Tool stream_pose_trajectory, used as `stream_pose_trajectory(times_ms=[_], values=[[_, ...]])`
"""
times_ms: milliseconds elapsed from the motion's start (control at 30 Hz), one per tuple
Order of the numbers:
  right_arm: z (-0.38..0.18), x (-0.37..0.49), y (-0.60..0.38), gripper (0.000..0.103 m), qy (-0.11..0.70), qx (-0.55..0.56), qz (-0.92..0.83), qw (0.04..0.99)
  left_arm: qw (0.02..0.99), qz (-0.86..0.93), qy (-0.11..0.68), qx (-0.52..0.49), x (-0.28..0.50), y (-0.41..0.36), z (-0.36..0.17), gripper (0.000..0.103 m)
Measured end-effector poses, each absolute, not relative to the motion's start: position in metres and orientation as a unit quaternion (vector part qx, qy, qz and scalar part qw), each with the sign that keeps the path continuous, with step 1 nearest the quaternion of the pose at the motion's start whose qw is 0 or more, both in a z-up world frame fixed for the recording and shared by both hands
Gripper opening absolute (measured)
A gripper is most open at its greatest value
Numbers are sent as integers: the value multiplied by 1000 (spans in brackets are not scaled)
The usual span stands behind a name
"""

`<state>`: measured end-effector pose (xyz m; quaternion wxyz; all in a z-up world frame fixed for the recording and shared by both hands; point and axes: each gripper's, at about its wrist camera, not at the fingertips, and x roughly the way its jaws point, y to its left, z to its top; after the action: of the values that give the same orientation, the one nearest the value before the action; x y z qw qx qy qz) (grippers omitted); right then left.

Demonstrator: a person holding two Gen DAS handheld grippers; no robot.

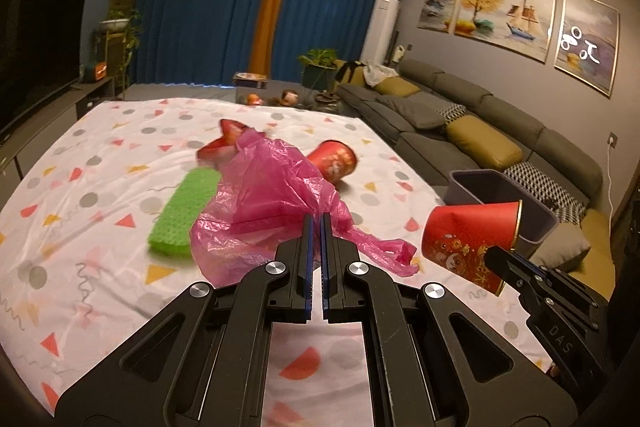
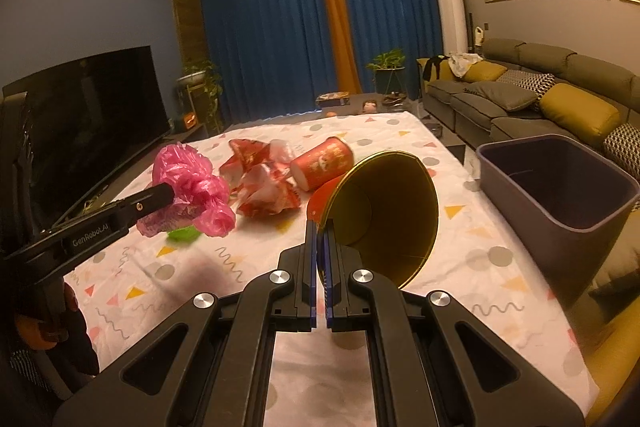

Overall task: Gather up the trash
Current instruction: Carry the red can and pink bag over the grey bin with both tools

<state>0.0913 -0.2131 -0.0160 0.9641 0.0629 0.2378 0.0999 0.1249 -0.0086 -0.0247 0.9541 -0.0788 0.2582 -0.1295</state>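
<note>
My left gripper [image 1: 317,223] is shut on a crumpled pink plastic bag [image 1: 272,203], held above the patterned tablecloth [image 1: 100,187]; the right wrist view shows that bag [image 2: 196,187] at the tip of the left gripper [image 2: 170,193]. My right gripper [image 2: 321,231] is shut on the rim of a red paper cup with a gold inside [image 2: 384,211], lifted off the table; the left wrist view shows this cup [image 1: 468,239] at the right gripper [image 1: 496,255]. A second red cup [image 2: 324,163] lies on its side. Crumpled red-and-white wrappers [image 2: 264,187] lie beside it. A grey bin [image 2: 560,187] stands at the table's right edge.
A green sponge [image 1: 184,211] lies on the cloth left of the bag. A dark television [image 2: 92,135] stands at the left and a grey sofa with yellow cushions [image 2: 540,95] at the right. Small items and a potted plant [image 2: 386,67] stand beyond the table's far edge.
</note>
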Motion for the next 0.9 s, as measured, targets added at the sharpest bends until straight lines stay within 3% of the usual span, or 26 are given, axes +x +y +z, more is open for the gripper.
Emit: stream_pose_trajectory(times_ms=[900], values=[[-6, 97, -271, 4, 203, 83, -31, 975, 944, -205, 255, -34, 144, -91, -15, 2]])
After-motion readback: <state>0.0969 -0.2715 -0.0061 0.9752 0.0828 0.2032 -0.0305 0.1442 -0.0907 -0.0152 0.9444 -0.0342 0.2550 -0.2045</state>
